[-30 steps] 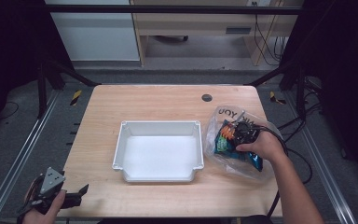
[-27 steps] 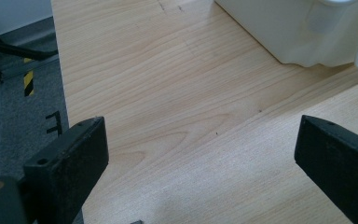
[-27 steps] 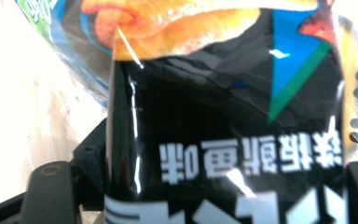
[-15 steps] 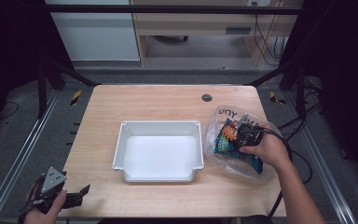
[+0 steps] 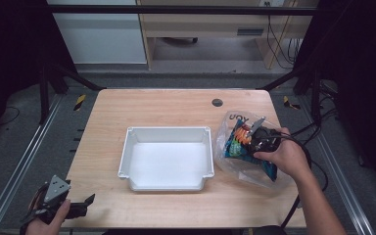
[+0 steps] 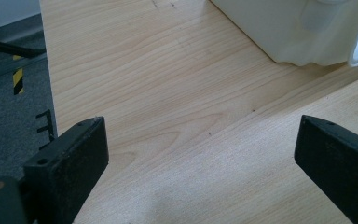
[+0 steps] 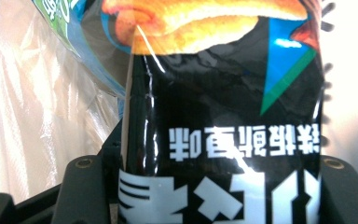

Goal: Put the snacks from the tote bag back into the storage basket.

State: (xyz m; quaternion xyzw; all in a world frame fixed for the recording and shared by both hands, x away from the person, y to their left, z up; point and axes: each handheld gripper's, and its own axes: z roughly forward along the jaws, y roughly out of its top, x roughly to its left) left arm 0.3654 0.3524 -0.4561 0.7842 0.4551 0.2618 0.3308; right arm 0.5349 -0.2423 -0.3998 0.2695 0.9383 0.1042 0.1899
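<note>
So the wooden worktop has a white plastic bin sitting roughly in the middle, nothing in it as far as I can see. Over on the right side there's a clear plastic bag lying on the worktop just beside the bin, with colourful snack packets inside. The right hand-held gripper is reaching into that bag, with the person's right hand wrapped around it. In the right gripper view, a black snack packet with white lettering and an orange food picture sits right up against the camera, between the two jaws, so it looks pinched on that packet, with the crinkly clear bag off to the side. The left hand-held gripper is way down at the near left corner, hanging at the edge of the worktop, well apart from the bin. In the left gripper view its jaws are spread wide with just bare wood between them, and a corner of the white bin shows at the top right. There's also a small dark round hole in the worktop near the far edge.
</note>
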